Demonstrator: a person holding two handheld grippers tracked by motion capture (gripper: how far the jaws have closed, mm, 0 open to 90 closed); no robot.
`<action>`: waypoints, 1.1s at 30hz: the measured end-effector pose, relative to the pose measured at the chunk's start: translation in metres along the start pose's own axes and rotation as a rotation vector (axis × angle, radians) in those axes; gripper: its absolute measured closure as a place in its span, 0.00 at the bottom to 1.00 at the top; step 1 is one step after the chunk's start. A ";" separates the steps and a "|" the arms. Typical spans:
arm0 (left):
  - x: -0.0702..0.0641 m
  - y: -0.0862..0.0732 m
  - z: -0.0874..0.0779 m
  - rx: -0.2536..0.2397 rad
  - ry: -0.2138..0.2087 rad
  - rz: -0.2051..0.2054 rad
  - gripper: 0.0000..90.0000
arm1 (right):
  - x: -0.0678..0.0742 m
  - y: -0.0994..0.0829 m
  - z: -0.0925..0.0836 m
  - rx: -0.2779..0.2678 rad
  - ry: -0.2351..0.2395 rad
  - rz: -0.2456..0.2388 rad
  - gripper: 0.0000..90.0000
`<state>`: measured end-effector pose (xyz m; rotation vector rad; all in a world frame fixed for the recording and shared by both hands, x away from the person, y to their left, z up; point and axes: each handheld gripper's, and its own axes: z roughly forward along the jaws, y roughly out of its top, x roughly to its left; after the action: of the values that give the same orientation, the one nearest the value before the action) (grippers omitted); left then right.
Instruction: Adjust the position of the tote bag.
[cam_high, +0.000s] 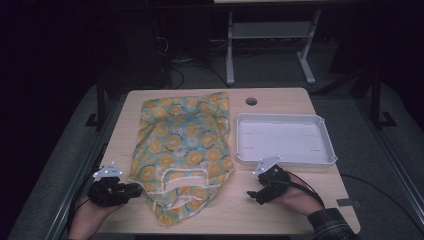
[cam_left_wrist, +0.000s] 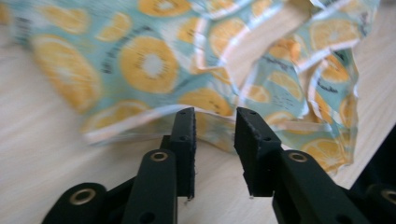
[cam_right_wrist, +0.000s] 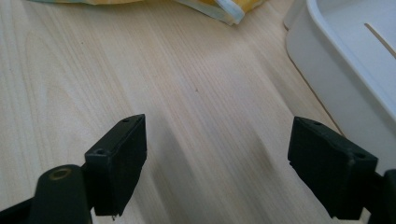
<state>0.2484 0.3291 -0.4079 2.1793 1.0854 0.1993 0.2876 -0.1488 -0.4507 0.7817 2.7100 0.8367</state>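
Cloth (cam_high: 182, 145) with orange-slice print lies spread on the table (cam_high: 280, 205), left of the white tray (cam_high: 285, 139). Left tool (cam_left_wrist: 215, 122) sits at the cloth's near-left hem, jaws narrow with a gap, nothing clamped. Right tool (cam_right_wrist: 217, 149) hovers over bare wood just beside the tray, jaws wide, holding nothing

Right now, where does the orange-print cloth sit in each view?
High view: the cloth is spread across the table's left-centre, left of the white tray.
Left gripper view: it crosses the upper frame, its hem just beyond the jaws.
Right gripper view: an edge at top.
Shared landmark: the wooden tabletop.
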 end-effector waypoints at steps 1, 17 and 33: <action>0.003 0.002 -0.004 -0.018 0.018 -0.010 0.73 | 0.000 0.000 0.000 0.000 -0.002 -0.004 0.21; 0.065 0.025 0.031 -0.006 0.123 -0.115 0.50 | -0.001 0.001 0.003 0.006 -0.002 -0.013 0.21; 0.079 0.026 0.055 0.086 0.057 -0.120 1.00 | -0.001 0.000 0.001 0.005 0.002 -0.008 0.21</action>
<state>0.3386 0.3498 -0.4448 2.1875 1.2738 0.1636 0.2888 -0.1481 -0.4517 0.7717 2.7157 0.8294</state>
